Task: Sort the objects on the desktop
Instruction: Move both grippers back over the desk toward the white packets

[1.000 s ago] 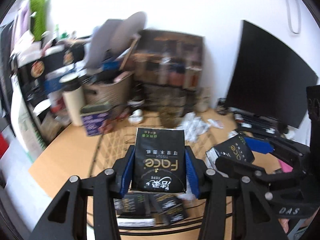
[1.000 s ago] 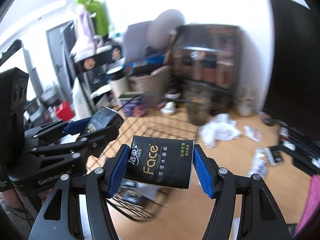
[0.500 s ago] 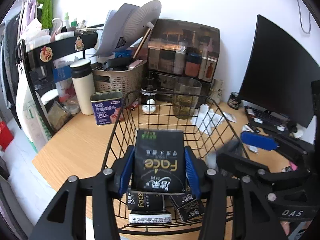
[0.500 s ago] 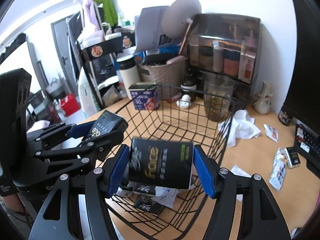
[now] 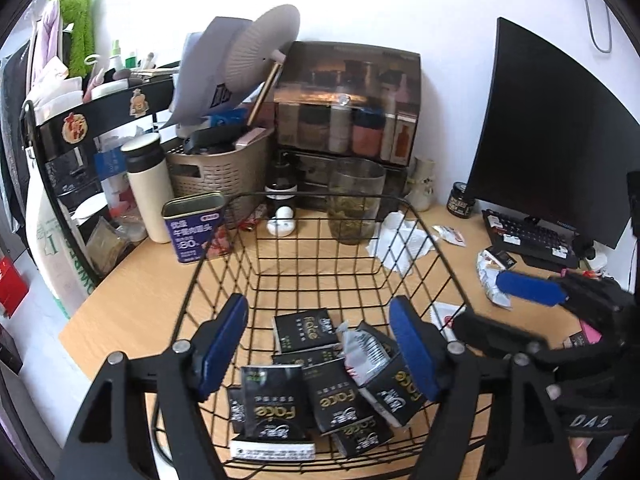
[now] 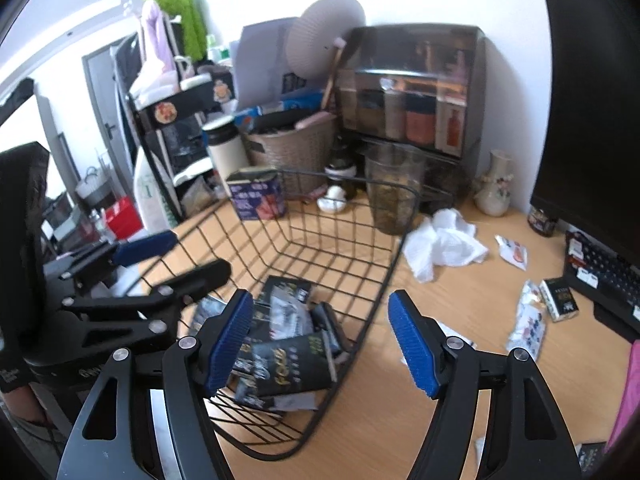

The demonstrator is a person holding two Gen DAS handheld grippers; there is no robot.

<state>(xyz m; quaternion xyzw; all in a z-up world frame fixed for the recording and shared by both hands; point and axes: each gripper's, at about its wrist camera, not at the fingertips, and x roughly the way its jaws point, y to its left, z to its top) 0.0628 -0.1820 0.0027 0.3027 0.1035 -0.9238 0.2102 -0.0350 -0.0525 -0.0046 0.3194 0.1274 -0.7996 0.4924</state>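
From the left wrist, the left tool [image 5: 320, 344] opens wide, empty, above glossy black tissue packs [image 5: 320, 384] heaped in the black wire basket [image 5: 316, 200]. From the right wrist, the right tool [image 6: 320, 340] opens too, holding nothing, over the same basket on the wooden table [image 6: 460, 304].

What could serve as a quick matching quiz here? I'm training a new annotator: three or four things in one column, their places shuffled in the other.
Things:
1. tissue packs
2. blue tin
3. crumpled white tissue
4. keyboard

Places:
A. below the monitor
B. inside the wire basket
C. on the desk just outside the basket's right side
D. beside the white flask, behind the basket's left corner

Pairs: 1-B, 2-D, 3-C, 4-A
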